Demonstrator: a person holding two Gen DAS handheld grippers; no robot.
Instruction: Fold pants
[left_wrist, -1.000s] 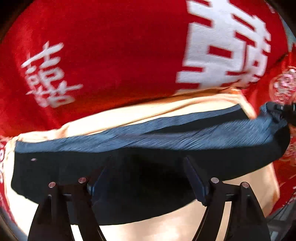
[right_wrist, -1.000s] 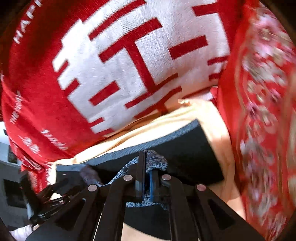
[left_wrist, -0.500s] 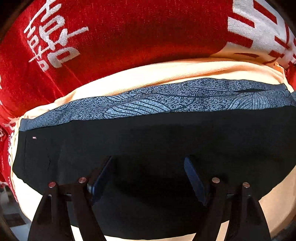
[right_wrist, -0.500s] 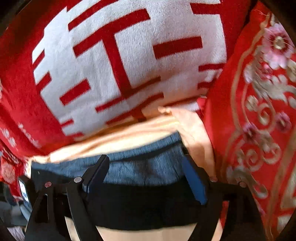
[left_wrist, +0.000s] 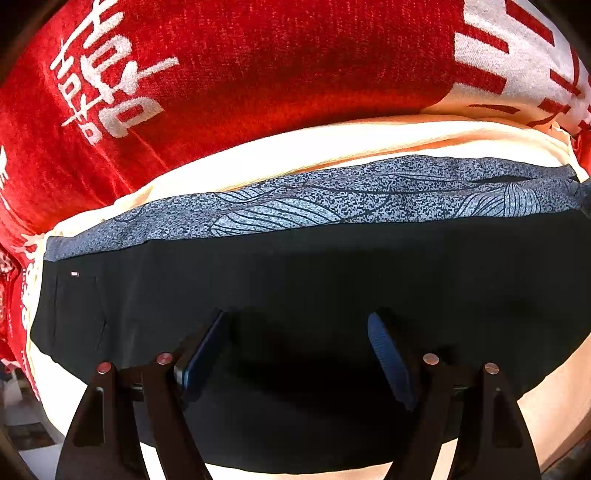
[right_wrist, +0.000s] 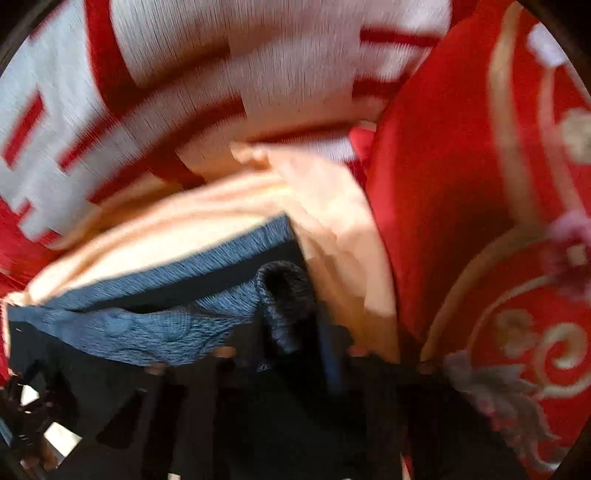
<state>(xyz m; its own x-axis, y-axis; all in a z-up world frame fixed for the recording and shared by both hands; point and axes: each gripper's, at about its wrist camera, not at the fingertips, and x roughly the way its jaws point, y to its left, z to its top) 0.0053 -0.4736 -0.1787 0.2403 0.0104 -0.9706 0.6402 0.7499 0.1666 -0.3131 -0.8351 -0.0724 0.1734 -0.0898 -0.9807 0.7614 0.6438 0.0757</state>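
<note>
The black pants (left_wrist: 295, 280) lie flat on a peach cloth (left_wrist: 295, 155), with a grey-blue patterned band (left_wrist: 314, 203) along their far edge. My left gripper (left_wrist: 299, 350) is open and empty, its blue-padded fingers (left_wrist: 388, 354) spread just above the black fabric. In the blurred right wrist view, my right gripper (right_wrist: 295, 325) appears shut on a bunched corner of the grey-blue band (right_wrist: 284, 295), lifted off the peach cloth (right_wrist: 332, 221). The fingers there are dark and smeared.
A red blanket with white characters (left_wrist: 240, 74) lies behind the pants. A red embroidered cushion with gold and pink flowers (right_wrist: 480, 221) stands close on the right. Floor shows at the lower left (left_wrist: 22, 424).
The right gripper was shut on the band, opened half a second ago, and now looks closed on a bunched corner again. The left gripper stayed open over the black fabric.
</note>
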